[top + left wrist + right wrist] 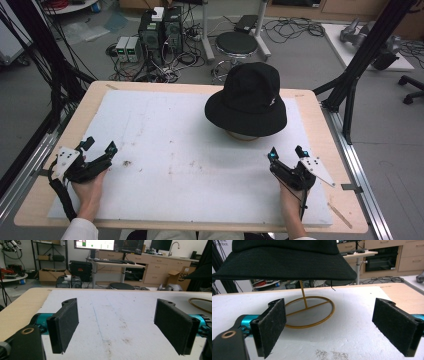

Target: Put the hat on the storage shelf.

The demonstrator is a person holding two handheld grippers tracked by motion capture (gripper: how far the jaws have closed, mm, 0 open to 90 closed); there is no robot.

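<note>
soft black bucket hat (pixel 248 100) with a drooping brim, perched on a thin gold wire stand (pixel 308 312) with a round ring base, toward the far right of a scuffed white foam board (pixel 165 150) over a pale wooden table (pixel 320 125). right gripper (pixel 286 153) just in front of the hat, felt-padded jaws spread wide, empty. left gripper (pixel 98 147) well apart at the left edge, jaws likewise wide, empty.
</note>
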